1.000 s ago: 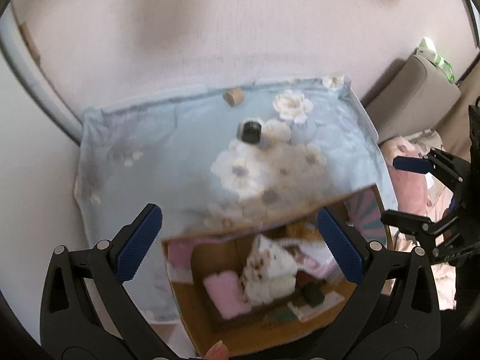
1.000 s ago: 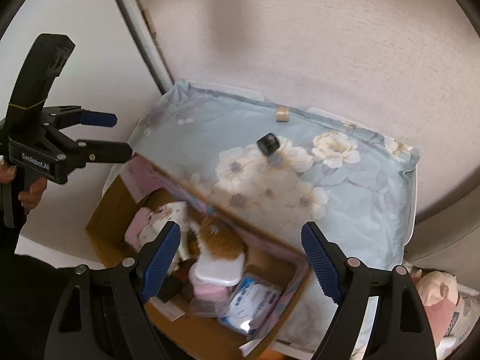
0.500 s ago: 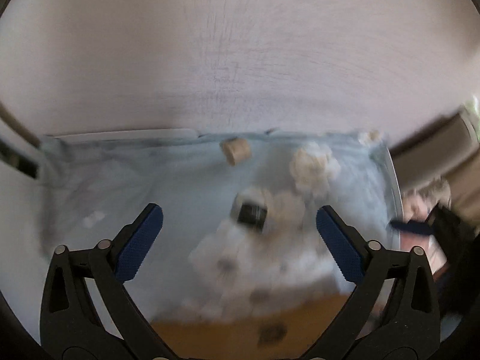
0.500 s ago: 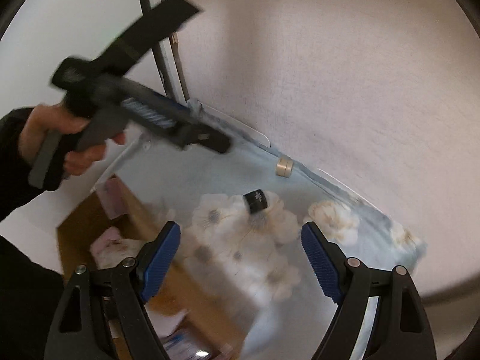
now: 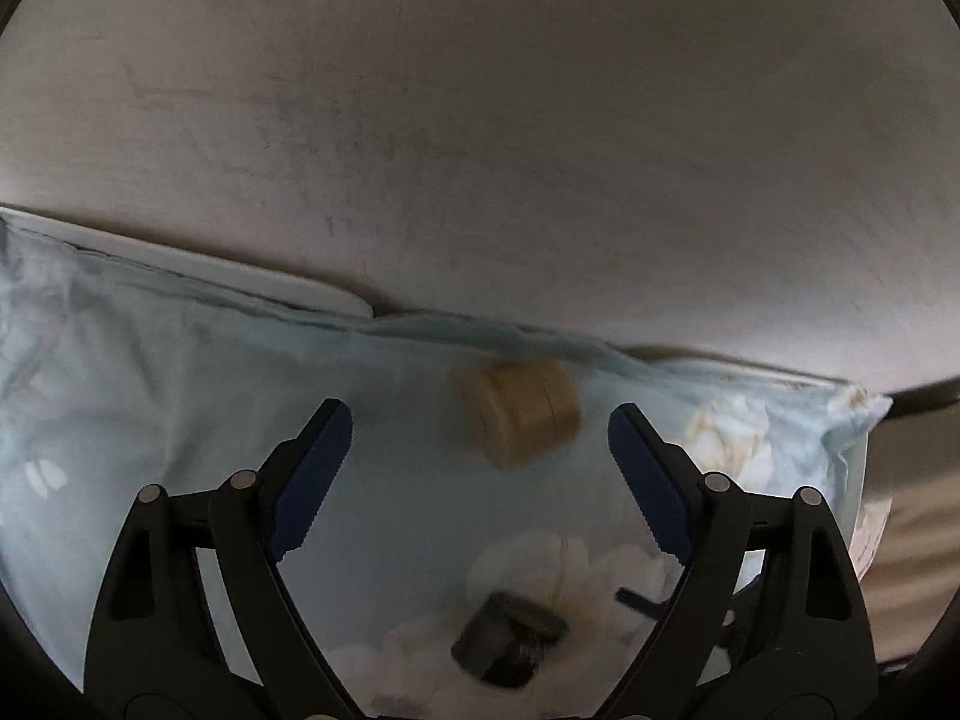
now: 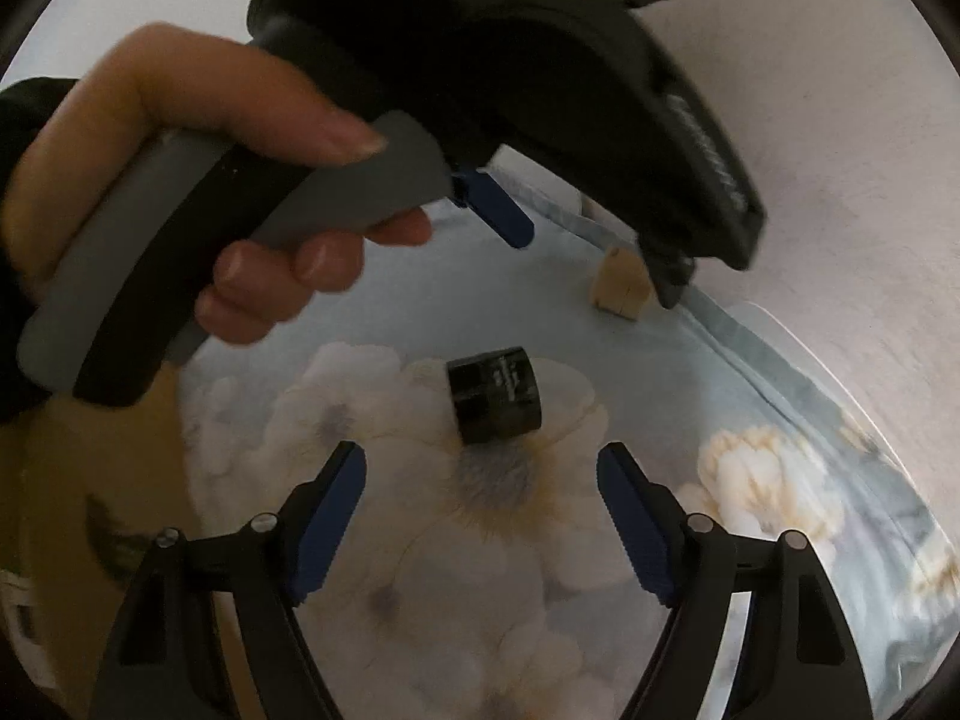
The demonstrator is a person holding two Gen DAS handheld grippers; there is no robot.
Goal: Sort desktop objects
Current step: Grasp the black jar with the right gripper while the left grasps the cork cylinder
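Observation:
A tan cylinder (image 5: 521, 412) lies on its side near the far edge of the pale blue floral cloth (image 5: 180, 396), close to the wall. My left gripper (image 5: 479, 420) is open and empty, the cylinder just ahead between its fingertips. A small black jar (image 6: 495, 402) lies on its side on a white flower print; it also shows in the left wrist view (image 5: 509, 648). My right gripper (image 6: 480, 471) is open and empty, just short of the black jar. The tan cylinder (image 6: 621, 283) and the left gripper (image 6: 591, 246) over it show in the right wrist view.
A pinkish wall (image 5: 480, 120) rises right behind the cloth. The cardboard box edge (image 6: 90, 480) sits at the left of the right wrist view. A beige cushion (image 5: 918, 480) lies to the right of the cloth.
Both grippers have moved forward and down from over the box. The left one has closed in on the tan cylinder, the right one on the black jar. Both stayed open.

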